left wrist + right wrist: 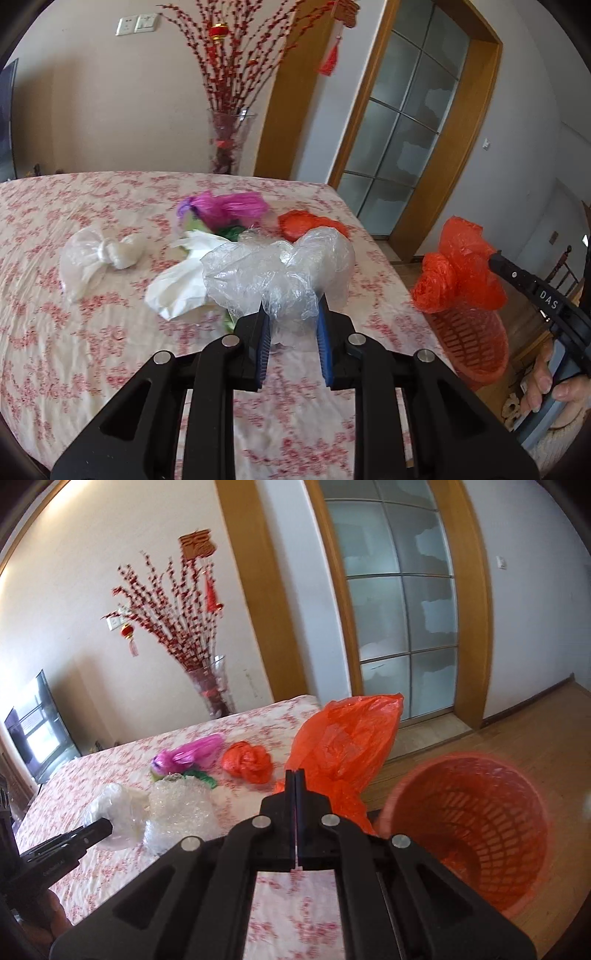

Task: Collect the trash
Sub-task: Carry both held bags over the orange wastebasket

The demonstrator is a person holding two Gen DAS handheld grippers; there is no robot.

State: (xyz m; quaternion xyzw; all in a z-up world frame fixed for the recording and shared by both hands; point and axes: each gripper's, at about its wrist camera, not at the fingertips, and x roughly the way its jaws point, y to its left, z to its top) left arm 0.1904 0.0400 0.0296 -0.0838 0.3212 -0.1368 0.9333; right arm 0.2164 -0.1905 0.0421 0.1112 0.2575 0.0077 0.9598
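My left gripper [293, 306] is shut on a crumpled clear plastic bag [280, 273], held just above the floral bed sheet [74, 350]. From the right wrist view, the same left gripper [107, 827] and clear plastic bag [122, 808] appear at lower left. My right gripper [295, 773] is shut on an orange plastic bag [347, 746], which hangs at the bed's edge beside an orange mesh basket [469, 827] on the floor. More trash lies on the bed: a knotted white bag [99, 258], white paper [181, 284], a pink bag [225, 208] and a crumpled orange bag [306, 223].
A glass vase [229, 144] of red branches stands against the wall behind the bed. A frosted glass door [399, 602] in a wooden frame is at the right, with wooden floor [535, 731] before it. A screen [37, 731] stands at far left. A person's hand [546, 380] grips the right handle.
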